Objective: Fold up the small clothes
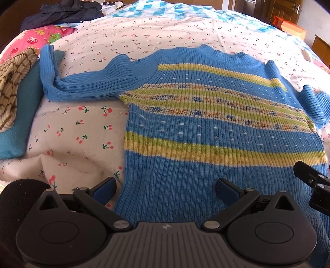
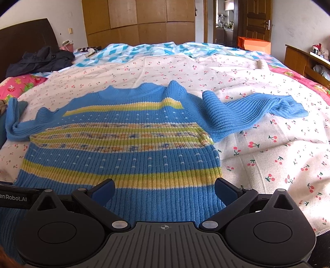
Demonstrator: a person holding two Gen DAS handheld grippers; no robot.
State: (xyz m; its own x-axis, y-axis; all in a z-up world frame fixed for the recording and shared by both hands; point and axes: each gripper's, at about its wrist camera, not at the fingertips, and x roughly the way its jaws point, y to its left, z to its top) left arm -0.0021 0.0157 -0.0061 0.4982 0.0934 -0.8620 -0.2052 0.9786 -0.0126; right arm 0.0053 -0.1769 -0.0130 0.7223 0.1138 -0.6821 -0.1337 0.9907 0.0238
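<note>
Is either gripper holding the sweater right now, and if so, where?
Nothing is held. The left gripper and right gripper are both open near the hem of the sweater, which lies flat on the bed.

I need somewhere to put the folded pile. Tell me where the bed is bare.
Bare cherry-print sheet lies right of the blue sweater, below its right sleeve; a smaller patch sits under the left sleeve. The left edge is crowded: teal cloth, a striped garment, a dark jacket.

White walls (image 2: 37, 12), wooden wardrobe (image 2: 138, 18), brown door (image 2: 257, 20) and dark headboard (image 2: 26, 35) in daylight.
</note>
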